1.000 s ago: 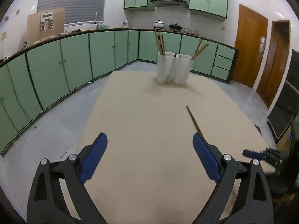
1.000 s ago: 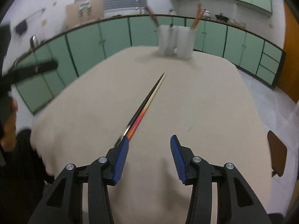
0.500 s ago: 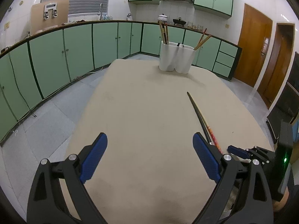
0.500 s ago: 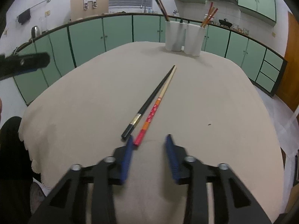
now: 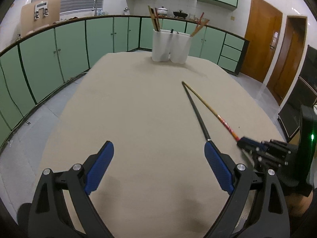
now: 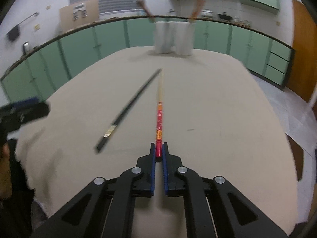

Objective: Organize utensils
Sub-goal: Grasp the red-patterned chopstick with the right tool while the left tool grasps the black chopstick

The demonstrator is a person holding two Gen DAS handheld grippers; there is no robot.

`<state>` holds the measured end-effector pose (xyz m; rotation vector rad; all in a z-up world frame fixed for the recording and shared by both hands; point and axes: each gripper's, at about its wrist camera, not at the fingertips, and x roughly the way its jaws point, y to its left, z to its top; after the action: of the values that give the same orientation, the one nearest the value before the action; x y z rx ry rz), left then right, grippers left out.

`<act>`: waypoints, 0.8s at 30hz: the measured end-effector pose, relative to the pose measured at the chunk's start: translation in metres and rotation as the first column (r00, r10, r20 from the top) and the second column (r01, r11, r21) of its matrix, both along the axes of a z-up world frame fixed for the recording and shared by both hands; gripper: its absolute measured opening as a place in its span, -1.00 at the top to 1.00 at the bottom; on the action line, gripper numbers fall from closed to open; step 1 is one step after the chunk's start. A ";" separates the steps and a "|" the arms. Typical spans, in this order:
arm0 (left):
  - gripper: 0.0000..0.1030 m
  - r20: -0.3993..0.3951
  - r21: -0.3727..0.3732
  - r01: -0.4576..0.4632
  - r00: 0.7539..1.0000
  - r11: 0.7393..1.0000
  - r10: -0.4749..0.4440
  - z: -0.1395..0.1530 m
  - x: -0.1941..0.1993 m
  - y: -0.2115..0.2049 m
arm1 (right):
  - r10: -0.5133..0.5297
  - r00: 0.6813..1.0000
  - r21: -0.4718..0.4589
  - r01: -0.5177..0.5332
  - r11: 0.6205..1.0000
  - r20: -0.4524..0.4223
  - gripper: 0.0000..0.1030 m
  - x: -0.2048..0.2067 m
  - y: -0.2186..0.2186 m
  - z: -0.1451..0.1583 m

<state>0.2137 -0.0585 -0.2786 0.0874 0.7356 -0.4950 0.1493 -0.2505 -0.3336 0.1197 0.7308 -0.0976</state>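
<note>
A red-handled wooden chopstick [image 6: 159,117] lies lengthwise on the beige table [image 6: 218,119], its red butt end pinched by my right gripper [image 6: 158,152], which is shut on it. Left of it lies a black chopstick [image 6: 128,107], angled, its far tip almost meeting the red one's. In the left wrist view the same black chopstick [image 5: 195,109] and red-handled chopstick [image 5: 210,109] lie right of centre. My left gripper [image 5: 158,158] is open over bare cloth, its right finger near the black chopstick's near end. My right gripper [image 5: 242,141] shows at the red stick's end.
A white two-part utensil holder [image 5: 171,45] with several chopsticks stands at the table's far end, blurred as the holder [image 6: 174,37] in the right wrist view. Green cabinets [image 5: 59,45] ring the room. A person's dark sleeve sits at the lower left [image 6: 11,158].
My right gripper moved up to the red chopstick's butt end and shut on it. The left gripper came lower and closer to the table, staying open.
</note>
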 end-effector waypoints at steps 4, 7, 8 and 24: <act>-0.71 0.000 0.024 0.038 0.999 0.999 -0.038 -0.013 -0.008 -0.027 | -0.110 0.994 0.007 0.110 0.994 0.004 0.88 -0.009 -0.024 -0.002; -0.61 0.001 0.045 0.079 0.997 0.996 -0.079 -0.023 -0.013 -0.052 | -0.123 0.992 0.011 0.123 0.992 0.007 0.88 -0.016 -0.029 -0.002; -0.61 -0.008 0.049 0.084 0.996 0.995 -0.084 -0.028 -0.012 -0.060 | -0.119 0.993 0.003 0.118 0.993 0.009 0.88 -0.019 -0.029 -0.002; 0.82 0.059 0.102 -0.094 0.994 0.990 0.089 -0.039 -0.010 -0.060 | -0.092 0.996 0.006 0.092 0.996 0.021 0.87 -0.018 -0.026 -0.002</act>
<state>0.2041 -0.1182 -0.3174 0.1641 0.7085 -0.3650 0.1315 -0.2768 -0.3358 0.1590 0.7045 -0.1817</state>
